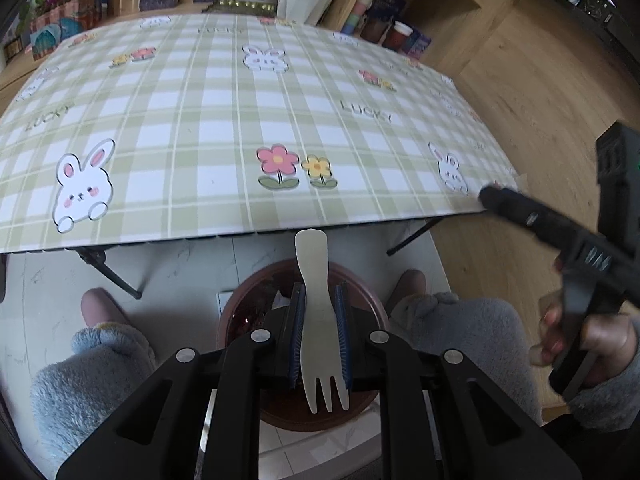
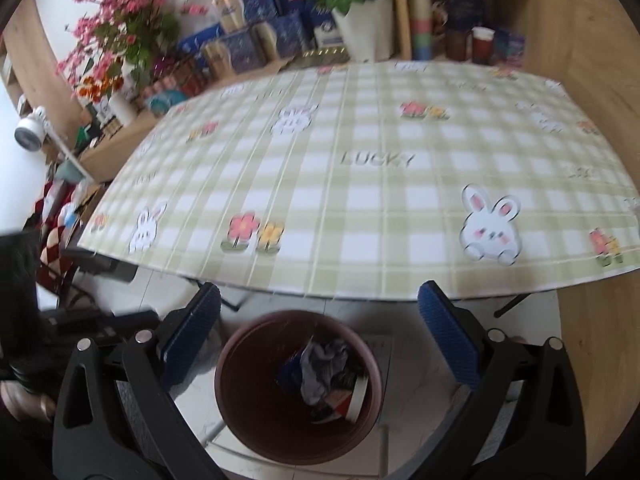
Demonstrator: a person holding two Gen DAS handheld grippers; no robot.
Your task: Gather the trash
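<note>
Left wrist view: the left gripper [image 1: 320, 332] is closed on one pale wooden disposable fork [image 1: 318, 320], its blue-padded fingers [image 1: 297, 332] pressing the fork's neck from both sides. The handle points away from the camera and the three tines point back toward it. The fork hangs directly above one round reddish-brown plastic trash bin [image 1: 240, 312] standing on the pale tiled floor just in front of the table. The green-and-white checked tablecloth [image 1: 200, 120] carries the printed word "LUCKY", readable twice in this view, with white rabbit figures and pairs of pink and yellow flowers. At the right edge a hand [image 1: 580, 344] in a fluffy grey sleeve holds the black right gripper [image 1: 504, 200], seen side-on, with its tip over the table's near right corner. Two slippered feet show on either side of the bin. The blue boxes behind the table bear print too small to read.

Right wrist view: the right gripper [image 2: 320, 344] stands wide open with nothing between its two blue pads [image 2: 192, 328]. Below it lies the same bin [image 2: 240, 408], holding crumpled grey and dark blue wrappers [image 2: 324, 372] and one flat white-edged piece at the right; the number of pieces cannot be counted. "LUCKY" reads clearly once at the cloth's [image 2: 360, 200] middle; other prints are blurred. One white pot of red flowers [image 2: 360, 20] stands behind the table.
</note>
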